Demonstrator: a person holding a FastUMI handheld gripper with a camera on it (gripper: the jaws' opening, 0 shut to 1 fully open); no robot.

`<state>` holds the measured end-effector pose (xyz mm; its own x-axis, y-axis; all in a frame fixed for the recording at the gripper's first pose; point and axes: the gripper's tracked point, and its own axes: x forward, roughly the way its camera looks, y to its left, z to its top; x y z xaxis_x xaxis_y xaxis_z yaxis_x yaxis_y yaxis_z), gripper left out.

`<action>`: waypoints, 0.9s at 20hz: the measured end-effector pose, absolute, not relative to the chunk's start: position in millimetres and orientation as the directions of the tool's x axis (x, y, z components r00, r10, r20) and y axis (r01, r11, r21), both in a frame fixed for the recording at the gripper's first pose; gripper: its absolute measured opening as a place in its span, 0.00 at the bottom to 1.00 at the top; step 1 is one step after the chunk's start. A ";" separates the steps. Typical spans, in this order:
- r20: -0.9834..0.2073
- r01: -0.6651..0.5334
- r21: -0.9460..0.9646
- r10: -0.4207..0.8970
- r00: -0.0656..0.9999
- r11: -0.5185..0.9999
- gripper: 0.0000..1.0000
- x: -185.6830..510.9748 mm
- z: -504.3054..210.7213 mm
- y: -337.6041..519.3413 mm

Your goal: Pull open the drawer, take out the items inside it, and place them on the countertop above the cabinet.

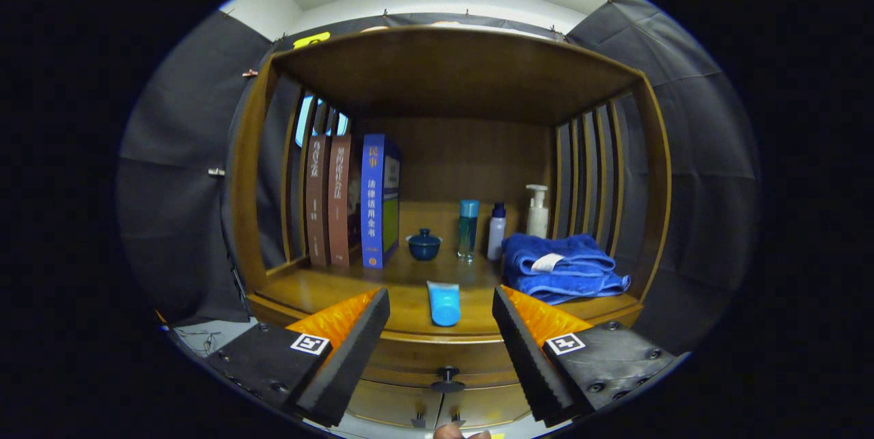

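Observation:
A wooden cabinet stands ahead of me, its countertop (pixel 328 285) at the level of my fingertips. Below it the drawer front (pixel 410 357) carries a small dark knob (pixel 448 377), which sits between my fingers and slightly beyond them. A blue tube (pixel 444 304) lies on the countertop near its front edge, in line with the gap between my fingers. My gripper (pixel 441 306) is open and holds nothing. Whether the drawer is pulled out I cannot tell.
On the countertop stand three upright books (pixel 351 201), a small dark blue lidded cup (pixel 424 245), a teal bottle (pixel 468 229), a white bottle (pixel 496 230), a pump bottle (pixel 537 210) and a folded blue towel (pixel 561 266). A shelf roof and slatted sides enclose it.

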<state>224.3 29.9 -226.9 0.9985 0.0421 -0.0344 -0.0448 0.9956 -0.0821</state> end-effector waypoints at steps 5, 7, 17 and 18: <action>-0.001 -0.034 -0.069 0.034 0.999 0.997 0.99 197.9 -171.5 20.4; 0.000 -0.036 -0.061 0.037 0.999 0.997 0.99 186.0 -155.4 18.5; 0.027 -0.027 -0.019 0.028 0.999 0.999 0.99 138.8 -90.8 28.3; 0.026 -0.026 -0.011 0.026 0.999 1.000 0.99 136.2 -88.4 30.4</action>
<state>136.2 30.4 -88.4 0.9993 0.0265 0.0259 -0.0262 0.9996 -0.0109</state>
